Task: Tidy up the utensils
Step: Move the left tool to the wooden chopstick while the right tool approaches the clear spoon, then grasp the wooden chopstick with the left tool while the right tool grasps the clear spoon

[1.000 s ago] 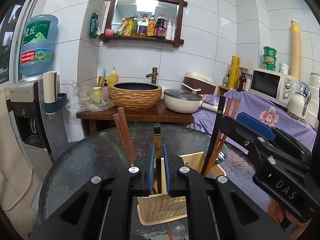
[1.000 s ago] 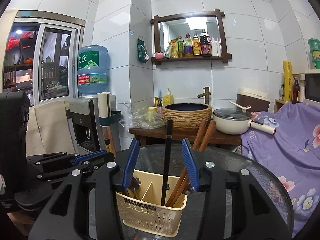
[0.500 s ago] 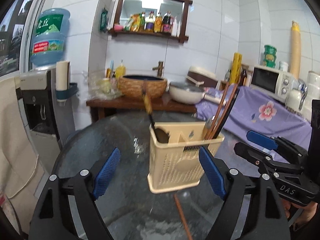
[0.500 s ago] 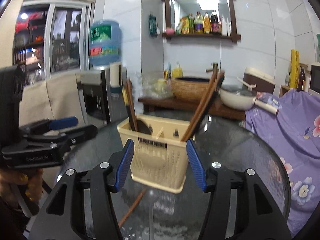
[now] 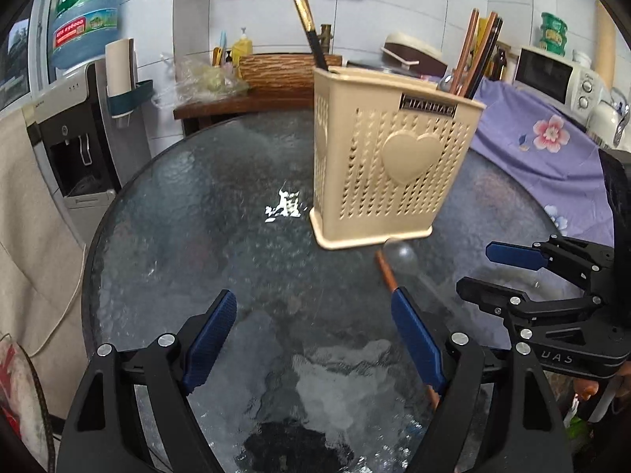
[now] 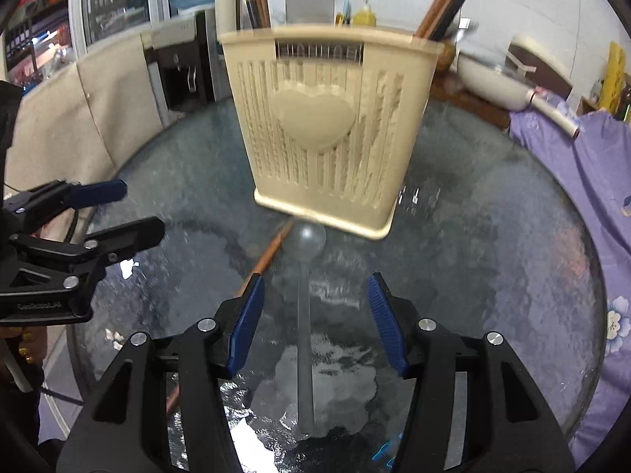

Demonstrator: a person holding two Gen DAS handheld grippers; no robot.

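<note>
Spoon (image 6: pixel 305 335) lies between right hand-held gripper's (image 6: pixel 313 315) parted jaws, untouched.

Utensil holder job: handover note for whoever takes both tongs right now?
Left tongs: open, empty, jaws have just been opening, over the glass table.
Right tongs: open, empty, jaws have just been opening; the spoon handle lies between them, not gripped.
Beige utensil holder: upright on the table.
Done: dark-handled utensil in its left side, chopsticks in its right.
Left: metal spoon and one brown chopstick lie flat on the table in front of the holder. Spoon is probably next for the right tongs.
</note>
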